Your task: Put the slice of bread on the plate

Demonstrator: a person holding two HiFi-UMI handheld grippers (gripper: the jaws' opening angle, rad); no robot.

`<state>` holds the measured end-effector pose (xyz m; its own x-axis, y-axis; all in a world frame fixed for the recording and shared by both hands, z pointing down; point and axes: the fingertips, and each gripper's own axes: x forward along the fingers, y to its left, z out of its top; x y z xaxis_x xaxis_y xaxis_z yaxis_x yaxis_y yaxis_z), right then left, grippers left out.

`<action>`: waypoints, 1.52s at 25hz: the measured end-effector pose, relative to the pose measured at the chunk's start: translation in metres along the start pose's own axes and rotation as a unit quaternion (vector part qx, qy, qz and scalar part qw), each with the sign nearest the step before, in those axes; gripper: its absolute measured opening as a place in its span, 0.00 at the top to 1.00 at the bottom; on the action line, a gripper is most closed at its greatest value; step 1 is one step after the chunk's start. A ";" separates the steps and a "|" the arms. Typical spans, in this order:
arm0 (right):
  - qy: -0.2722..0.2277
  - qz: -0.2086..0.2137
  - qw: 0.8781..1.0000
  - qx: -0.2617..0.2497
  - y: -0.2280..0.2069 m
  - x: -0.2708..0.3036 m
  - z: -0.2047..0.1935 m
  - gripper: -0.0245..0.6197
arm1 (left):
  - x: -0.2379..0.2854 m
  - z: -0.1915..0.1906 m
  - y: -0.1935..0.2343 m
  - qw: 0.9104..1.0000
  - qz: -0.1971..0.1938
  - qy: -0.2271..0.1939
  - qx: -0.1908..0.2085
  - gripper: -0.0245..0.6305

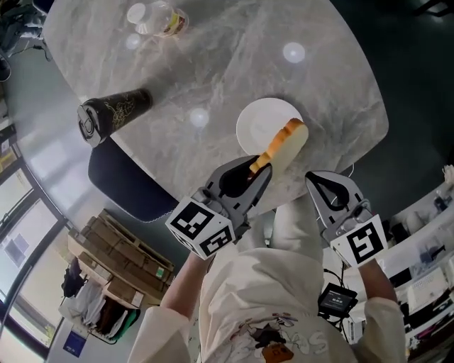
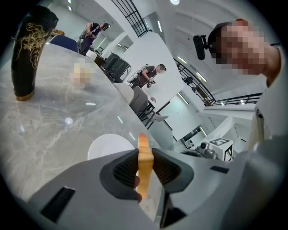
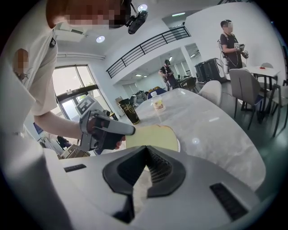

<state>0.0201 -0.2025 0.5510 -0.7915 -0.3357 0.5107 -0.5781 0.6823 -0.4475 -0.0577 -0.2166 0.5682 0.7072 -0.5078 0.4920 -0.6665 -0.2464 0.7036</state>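
The left tool (image 1: pixel 261 167) is clamping the bread (image 1: pixel 287 140) by one crust end, its pads pressing on both faces of the slice; the bread is standing on edge, sticking out of the tool toward the upper right of the head view; it is overlapping the lower right rim of the plate (image 1: pixel 257 122), though whether it is touching the plate I cannot tell; the plate is sitting near the lower edge of the table (image 1: pixel 213 64), right of the frame's centre. The right tool (image 1: pixel 311 176) is hovering just right of the bread, at the table's edge, its jaw tips meeting with nothing between them. A black vase (image 1: pixel 113 113) with gold patterning is standing at the table's left edge, well apart from the plate; a clear cup (image 1: pixel 159 18) is sitting at the top of the frame; a dark chair (image 1: pixel 131 186) is showing below the vase, partly under the table.
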 end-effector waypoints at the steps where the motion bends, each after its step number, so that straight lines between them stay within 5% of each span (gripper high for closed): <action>1: 0.000 0.001 1.000 0.002 -0.002 0.002 0.000 0.95 | 0.003 0.002 0.004 1.000 0.001 0.001 0.001 0.81; 17: 0.013 0.006 0.999 0.030 -0.017 0.017 -0.013 0.95 | 0.004 0.004 0.069 0.995 0.089 0.038 0.038 0.81; 19: 0.010 0.008 0.999 0.031 -0.017 0.017 -0.009 0.95 | 0.004 0.004 0.075 0.990 0.114 0.053 0.069 0.77; 23: 0.007 0.006 1.000 0.022 -0.018 0.015 -0.008 0.95 | 0.002 0.005 0.084 0.964 0.173 0.091 0.183 0.70; 32: -0.001 -0.008 0.999 0.031 -0.016 0.011 -0.009 0.95 | -0.006 -0.001 0.075 0.970 0.158 0.085 0.167 0.70; 38: 0.014 -0.068 0.997 -0.011 -0.017 0.002 -0.010 0.95 | -0.014 0.006 0.055 0.969 0.143 0.068 0.189 0.70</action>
<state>0.0302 -0.2083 0.5673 -0.6995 -0.4088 0.5861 -0.6755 0.6458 -0.3558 -0.1055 -0.2285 0.5970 0.4882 -0.4927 0.7204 -0.8604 -0.4099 0.3027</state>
